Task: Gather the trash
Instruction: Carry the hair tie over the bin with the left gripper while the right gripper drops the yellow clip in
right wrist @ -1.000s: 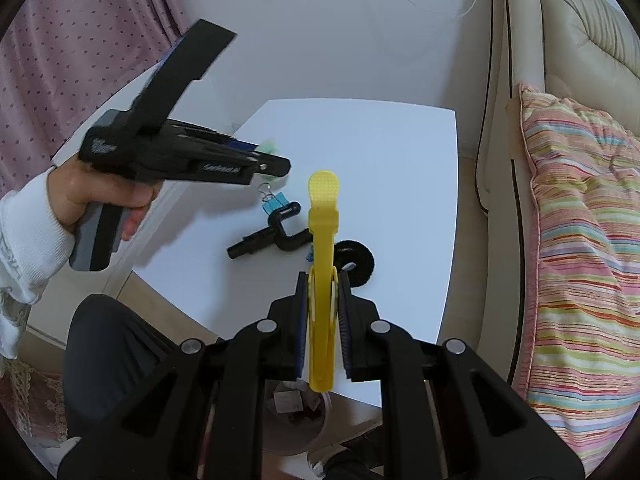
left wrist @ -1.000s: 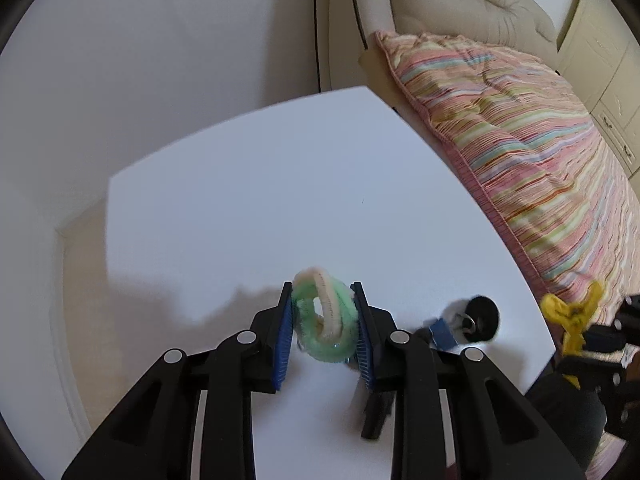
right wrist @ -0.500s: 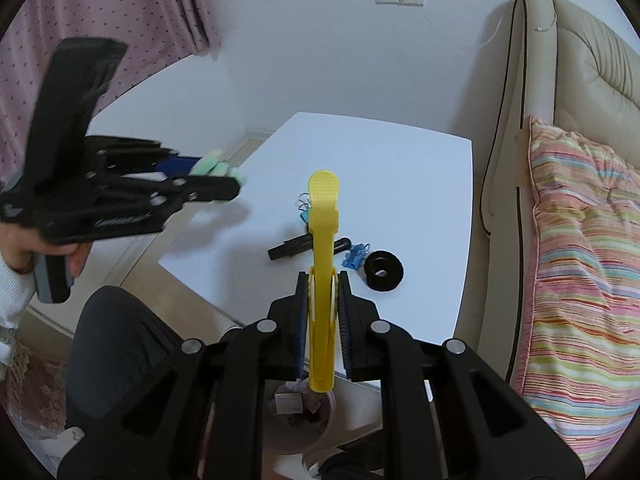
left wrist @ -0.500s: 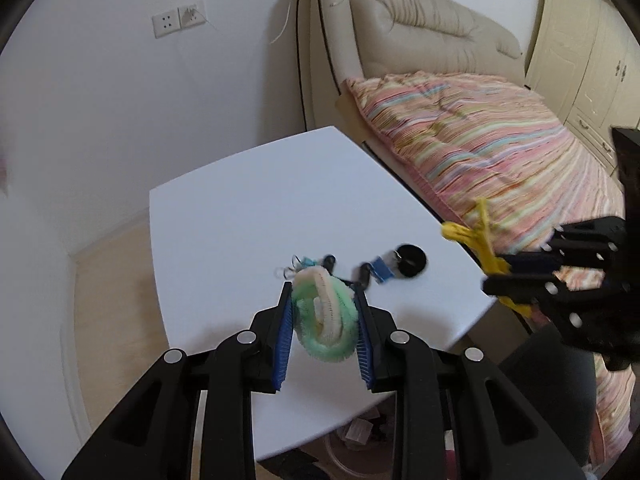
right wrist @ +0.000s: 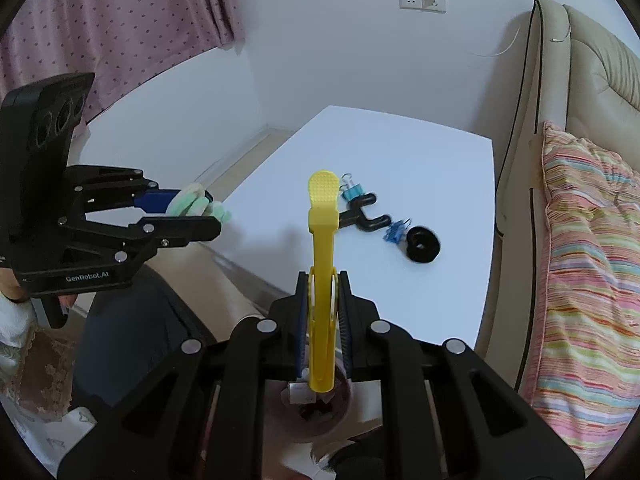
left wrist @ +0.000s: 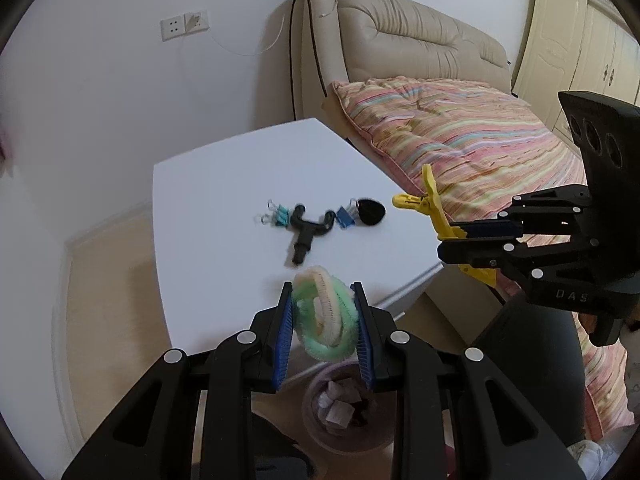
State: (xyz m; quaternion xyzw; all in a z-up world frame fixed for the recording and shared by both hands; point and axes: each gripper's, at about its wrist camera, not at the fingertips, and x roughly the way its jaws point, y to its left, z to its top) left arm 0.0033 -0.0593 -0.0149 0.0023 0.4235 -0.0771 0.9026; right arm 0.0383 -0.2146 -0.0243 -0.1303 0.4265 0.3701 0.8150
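Both claws are loaded. Clamped between the blue pads of the left gripper (left wrist: 323, 322) is a coil of green and cream pipe cleaners (left wrist: 325, 325), and the right gripper (right wrist: 323, 322) is clenched tight on a yellow plastic clothes peg (right wrist: 321, 264) that sticks up past its fingertips. The landmark for everything else is the trash bin (left wrist: 344, 408), a pinkish translucent tub on the floor just off the near edge of the white table (left wrist: 224, 184), already holding crumpled scraps. In the left wrist view the coil hangs just above the bin's rim, and in the right wrist view the peg's lower end sits over the bin's mouth, so both carries look nearly complete, with only the releases to come.

Beyond the bin, on the table top, four items are left: a teal binder clip (left wrist: 281, 214), a black Y-shaped plastic piece (left wrist: 306, 232), a blue binder clip (left wrist: 345, 216) and a black ring (right wrist: 422, 245). By my reckoning the task is roughly at its midpoint, with more trips to the table needed.
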